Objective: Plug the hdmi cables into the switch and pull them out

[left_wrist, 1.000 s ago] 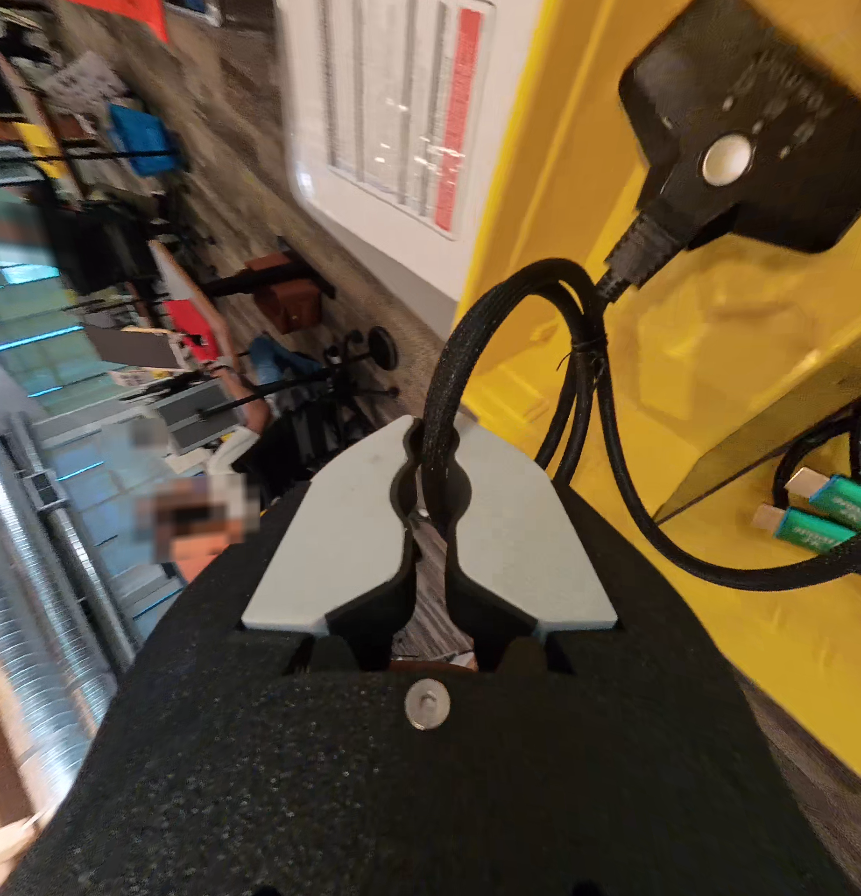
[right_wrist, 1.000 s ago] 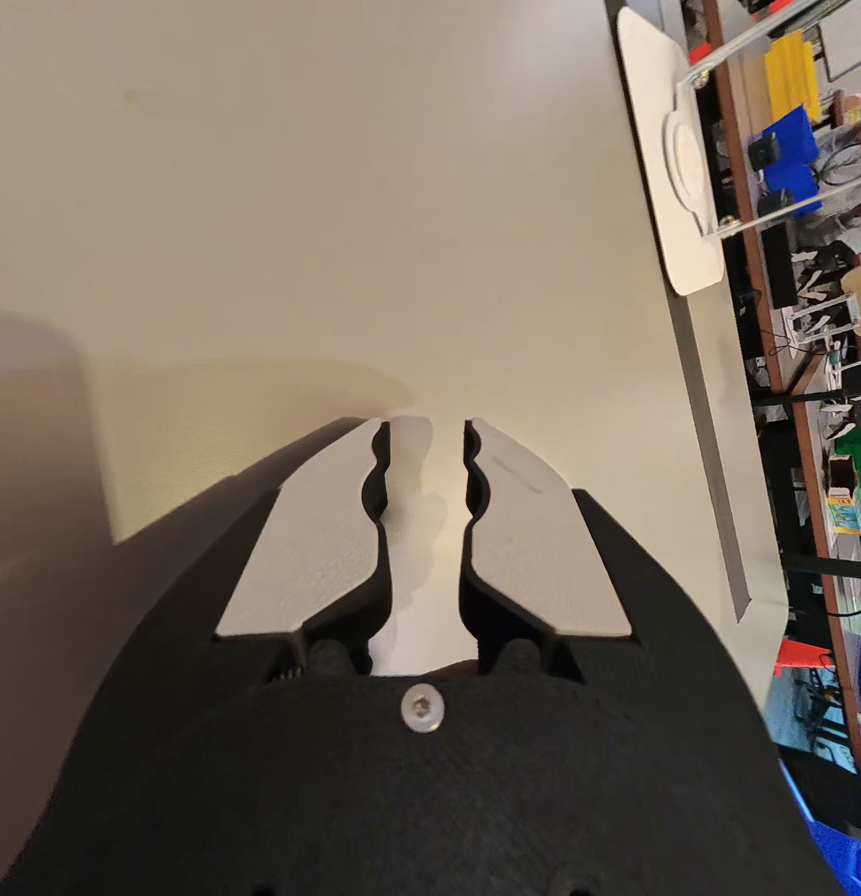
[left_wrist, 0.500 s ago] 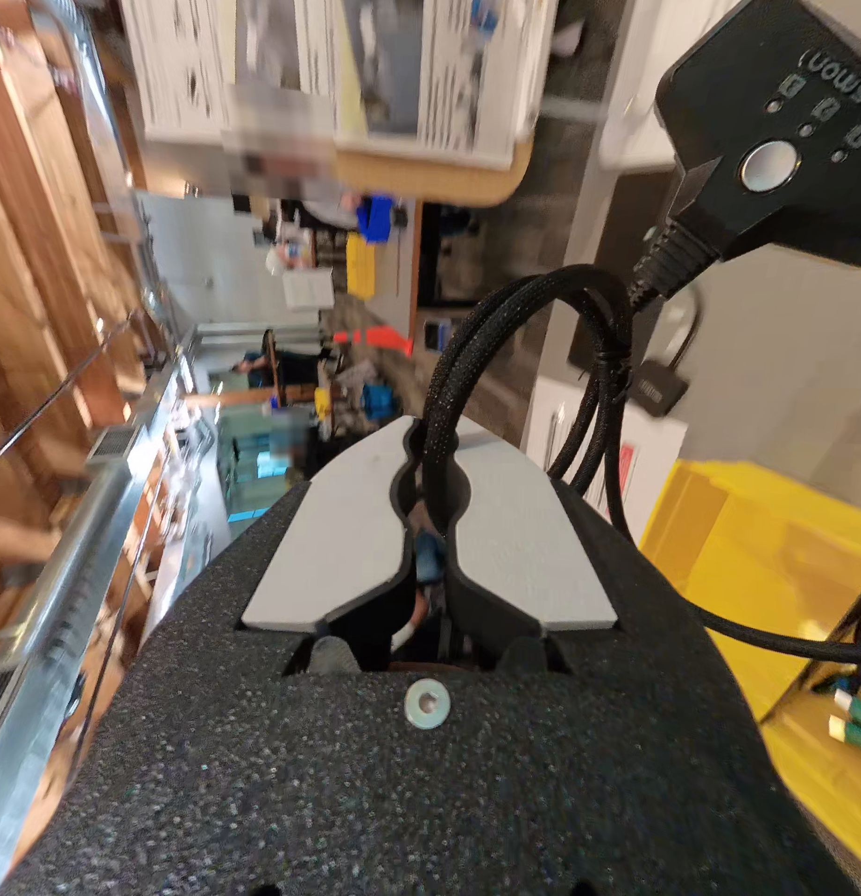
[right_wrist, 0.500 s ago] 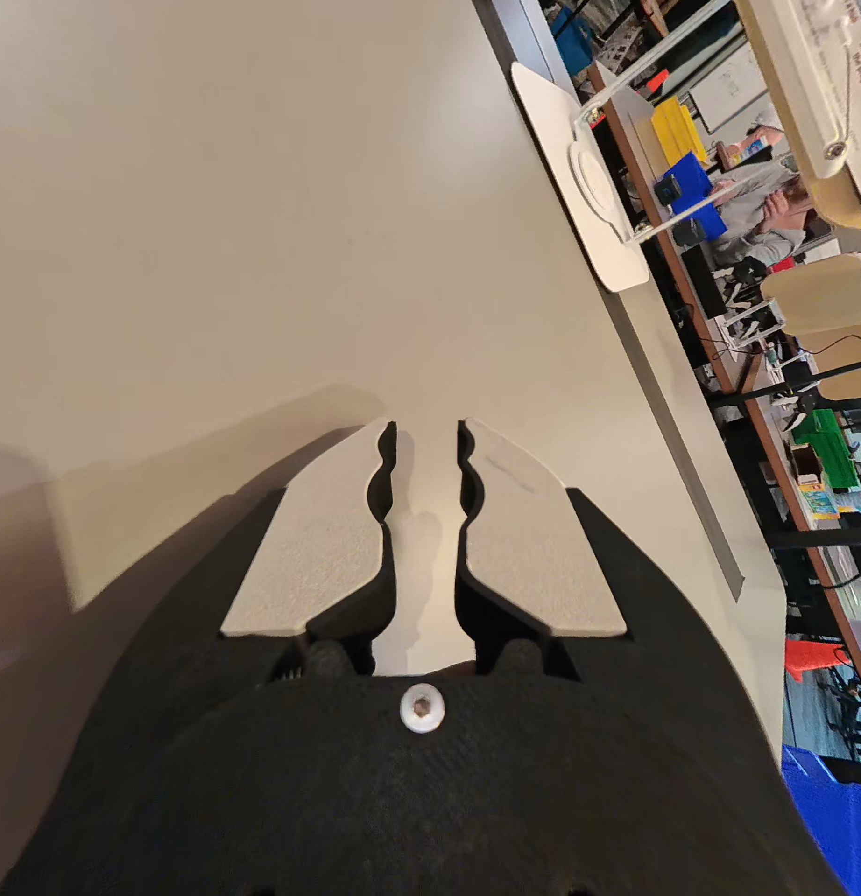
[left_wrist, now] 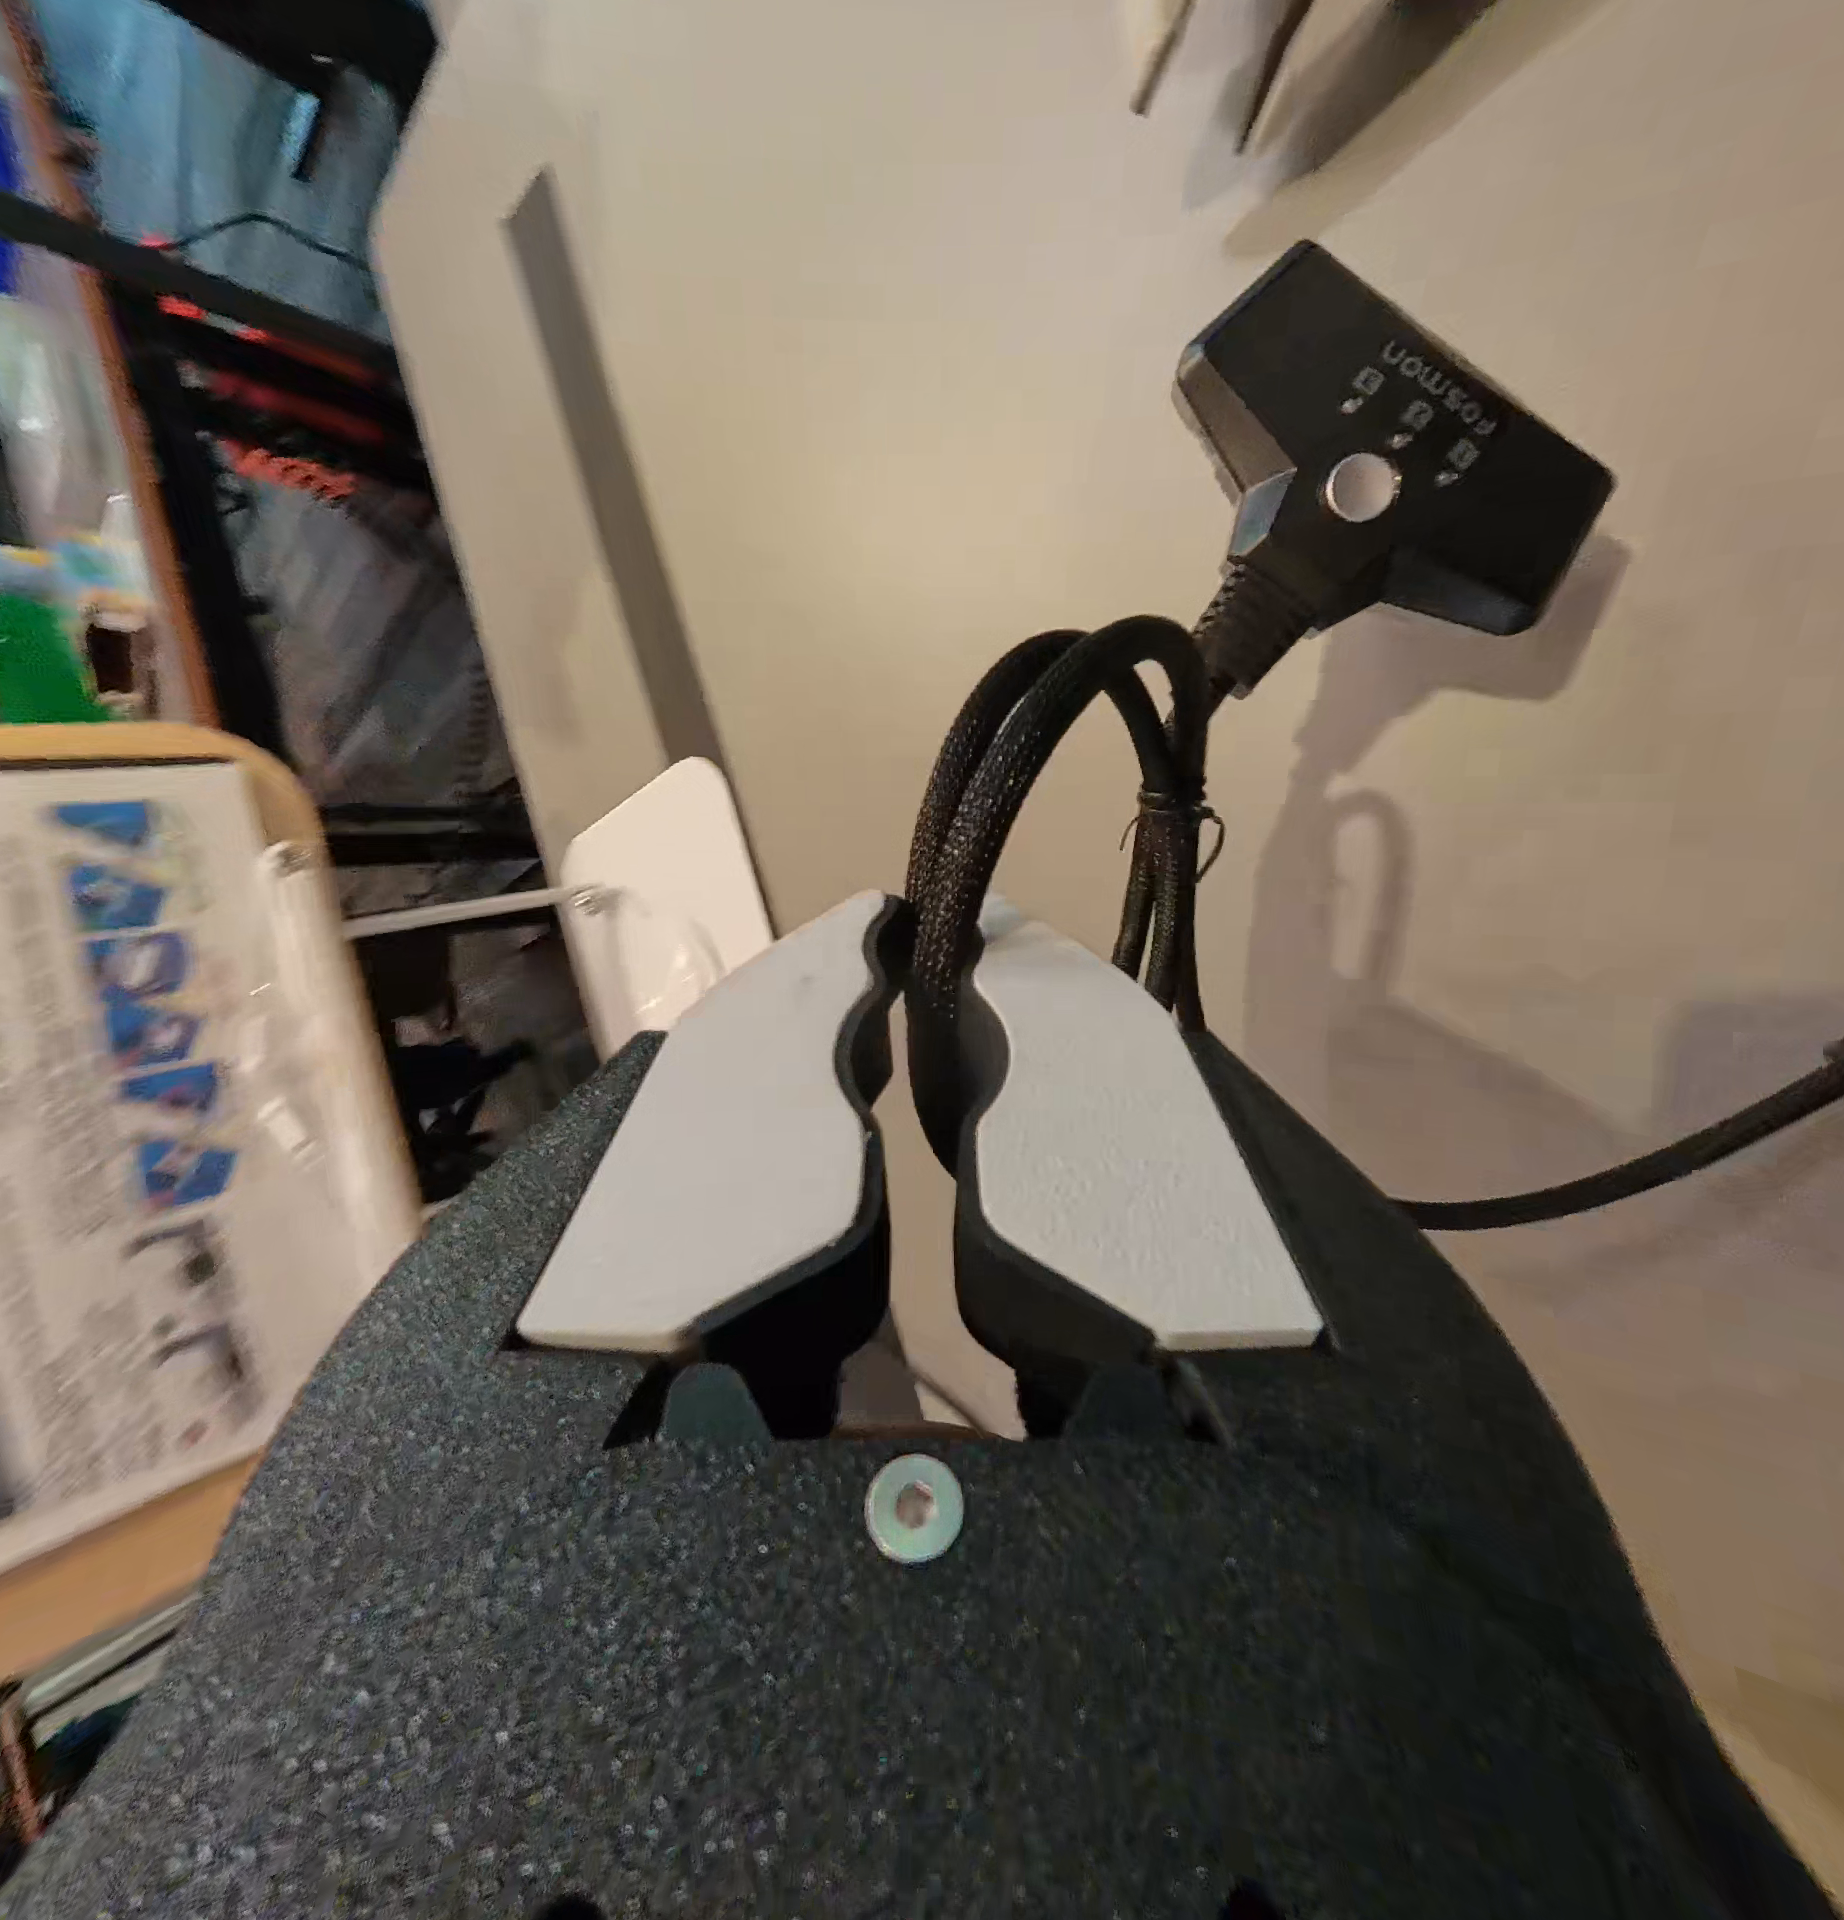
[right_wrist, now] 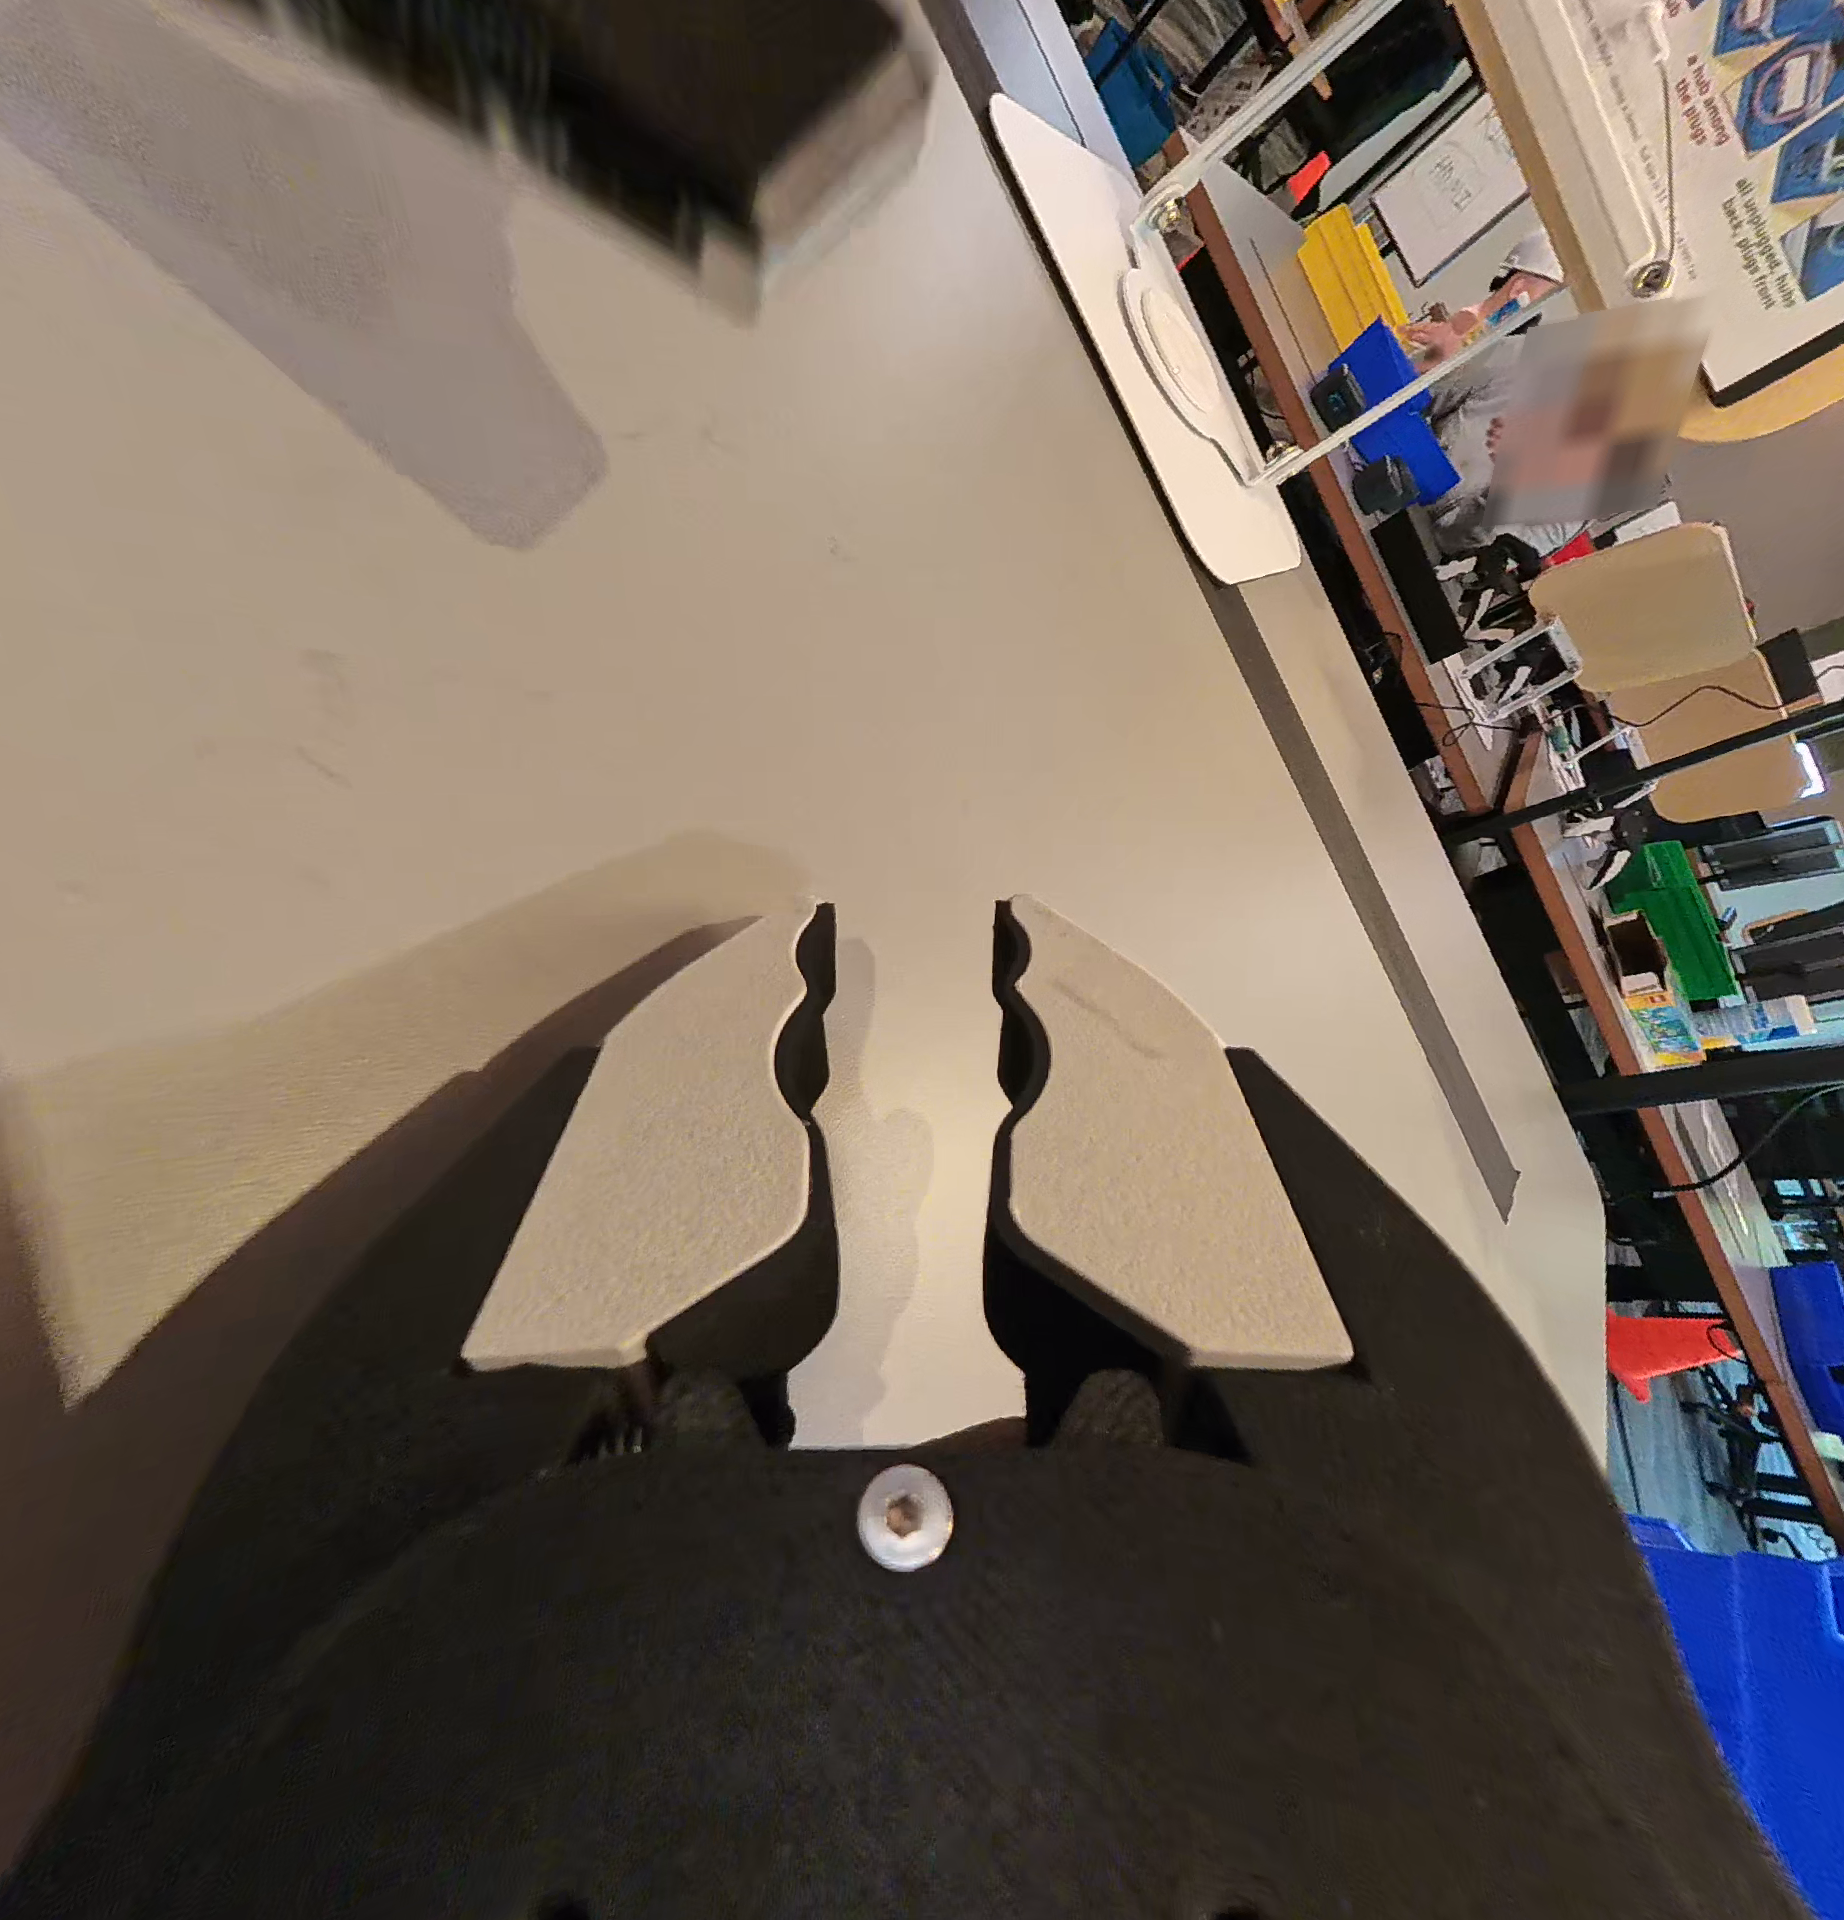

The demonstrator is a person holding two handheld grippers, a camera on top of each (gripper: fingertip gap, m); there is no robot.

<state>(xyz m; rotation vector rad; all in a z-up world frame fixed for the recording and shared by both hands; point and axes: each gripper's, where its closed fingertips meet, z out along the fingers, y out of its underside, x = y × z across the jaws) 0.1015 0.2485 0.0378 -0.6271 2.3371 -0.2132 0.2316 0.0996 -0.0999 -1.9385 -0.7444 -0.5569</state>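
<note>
Left gripper (left_wrist: 923, 920) clamped on a black braided cable (left_wrist: 954, 831); right gripper (right_wrist: 913, 914) apart, holding nothing.

The cable's black rectangular switch box (left_wrist: 1406, 457) hangs above the beige desk (left_wrist: 897, 416); the right gripper's fingers hover near the desk's far edge.

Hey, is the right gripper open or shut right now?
Open: the right gripper has a clear gap between its fingers, with only bare beige tabletop showing through.

Warm light, blurred fisheye edges
</note>
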